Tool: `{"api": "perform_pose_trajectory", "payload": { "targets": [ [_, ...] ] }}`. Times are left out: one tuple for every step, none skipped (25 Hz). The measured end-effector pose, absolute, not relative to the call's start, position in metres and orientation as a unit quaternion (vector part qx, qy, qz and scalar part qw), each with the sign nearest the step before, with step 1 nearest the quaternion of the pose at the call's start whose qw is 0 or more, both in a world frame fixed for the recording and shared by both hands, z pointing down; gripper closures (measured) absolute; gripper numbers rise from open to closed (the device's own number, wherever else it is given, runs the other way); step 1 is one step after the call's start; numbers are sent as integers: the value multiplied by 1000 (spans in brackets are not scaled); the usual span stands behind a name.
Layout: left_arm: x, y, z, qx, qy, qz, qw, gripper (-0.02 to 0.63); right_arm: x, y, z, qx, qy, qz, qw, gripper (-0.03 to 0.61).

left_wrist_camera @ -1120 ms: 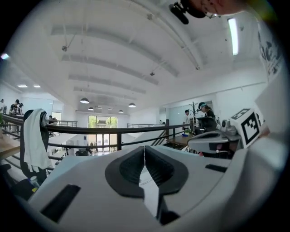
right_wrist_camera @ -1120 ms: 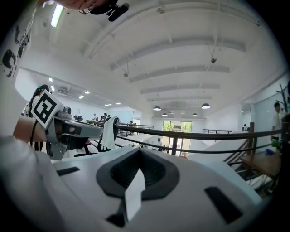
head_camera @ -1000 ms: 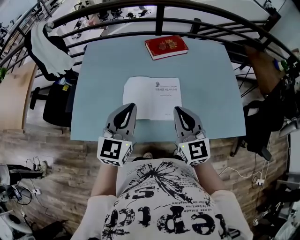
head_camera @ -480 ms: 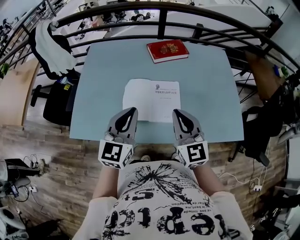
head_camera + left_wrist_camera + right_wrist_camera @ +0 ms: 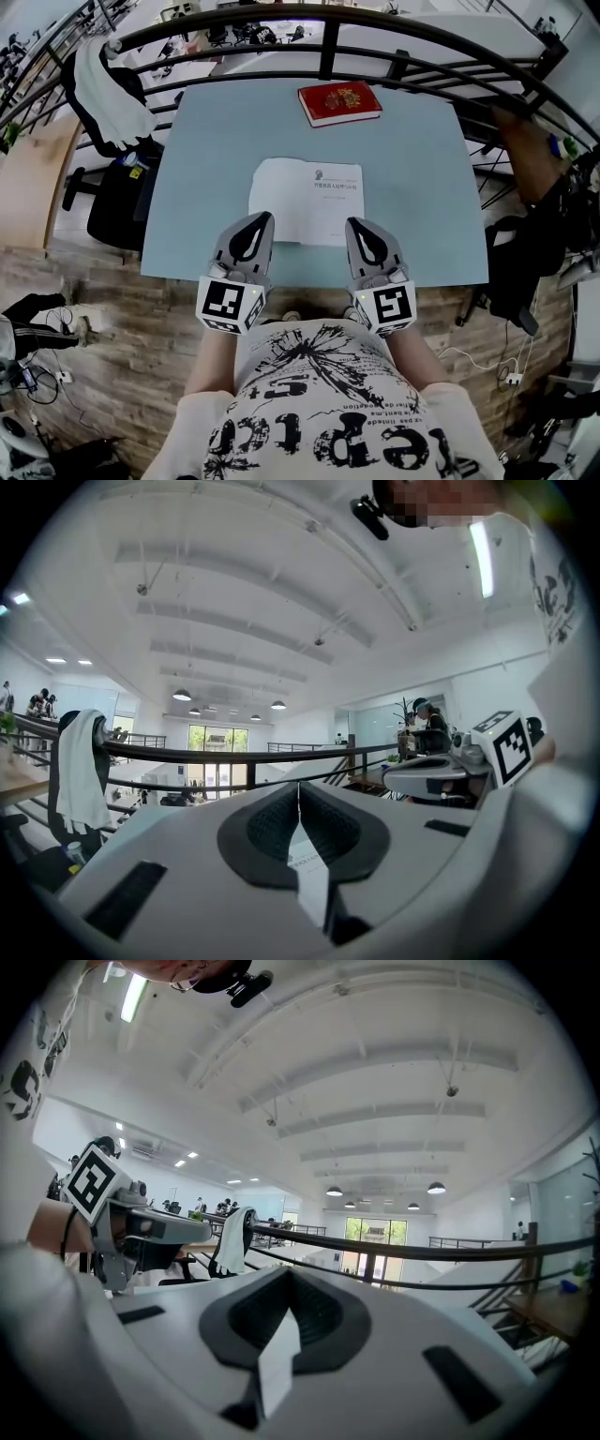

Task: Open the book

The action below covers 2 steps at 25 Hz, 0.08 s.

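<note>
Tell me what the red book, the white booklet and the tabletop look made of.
Red book: likely coated card cover, slight sheen, gold emblem.
White booklet: matte paper, thin and flat, printed text.
Table: smooth pale blue top, probably laminate; even colour, no grain.

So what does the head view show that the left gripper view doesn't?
Only the head view: the closed red book at the table's far edge, the wooden floor and the person's printed shirt. Only the left gripper view: the ceiling lights, and the left claw's jaws closed together. Both: the black railing, the draped white cloth, and the right claw.
</note>
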<state>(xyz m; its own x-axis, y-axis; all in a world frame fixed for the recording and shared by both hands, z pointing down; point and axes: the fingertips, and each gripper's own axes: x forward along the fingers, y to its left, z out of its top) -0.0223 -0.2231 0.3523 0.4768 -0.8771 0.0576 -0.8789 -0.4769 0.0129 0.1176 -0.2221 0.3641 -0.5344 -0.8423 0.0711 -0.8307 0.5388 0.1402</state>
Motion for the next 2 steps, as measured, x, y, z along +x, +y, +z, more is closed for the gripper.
{"api": "perform_pose_trajectory", "payload": {
  "targets": [
    [-23,-223,353,859,-510,22,20,592,117,-222,364,479,-874,-45,64,569],
    [-24,-223,353,860,-510,22,20,592,116,-222,364,479,-874,-46,63,569]
  ]
}}
